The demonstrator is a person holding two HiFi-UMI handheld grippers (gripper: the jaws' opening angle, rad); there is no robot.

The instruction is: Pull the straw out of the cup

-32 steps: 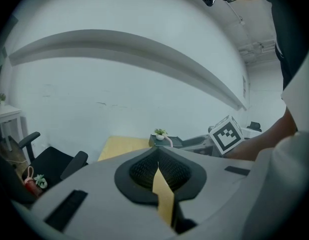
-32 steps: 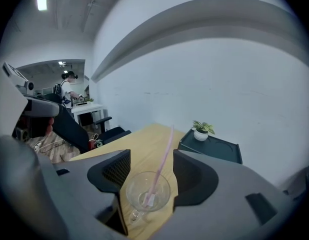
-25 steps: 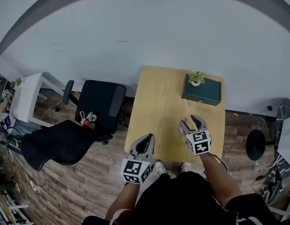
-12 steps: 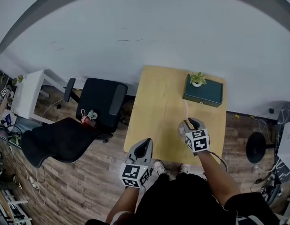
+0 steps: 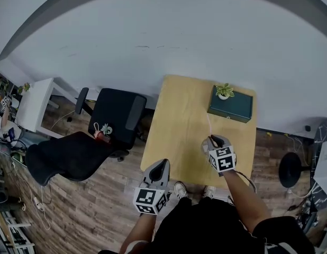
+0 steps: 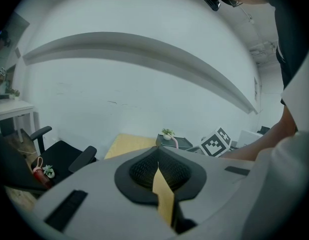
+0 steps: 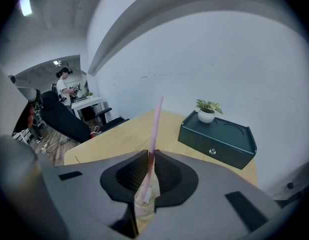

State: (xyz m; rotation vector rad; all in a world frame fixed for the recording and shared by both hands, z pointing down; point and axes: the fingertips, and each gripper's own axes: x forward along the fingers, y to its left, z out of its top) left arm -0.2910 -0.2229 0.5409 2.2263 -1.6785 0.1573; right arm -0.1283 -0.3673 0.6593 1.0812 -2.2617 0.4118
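Note:
A pink straw (image 7: 156,124) stands upright in a clear plastic cup (image 7: 144,199) on the wooden table (image 7: 114,139). My right gripper (image 7: 150,156) is over the cup. Its jaws are closing, and their tips pinch the straw just above the rim. In the head view the right gripper (image 5: 212,139) covers the cup, and only the thin straw (image 5: 209,121) shows beyond it. My left gripper (image 5: 159,165) hangs at the table's near edge, shut and empty. In the left gripper view the left gripper (image 6: 157,165) points at the table, with the straw (image 6: 175,142) far off.
A dark green box (image 5: 230,106) with a small potted plant (image 5: 224,91) sits at the table's far right corner. A black office chair (image 5: 117,120) stands left of the table. A white wall runs behind it.
The right gripper's jaws went from wide open to closed on the straw, and it sank a little. The left gripper stayed near the table's edge.

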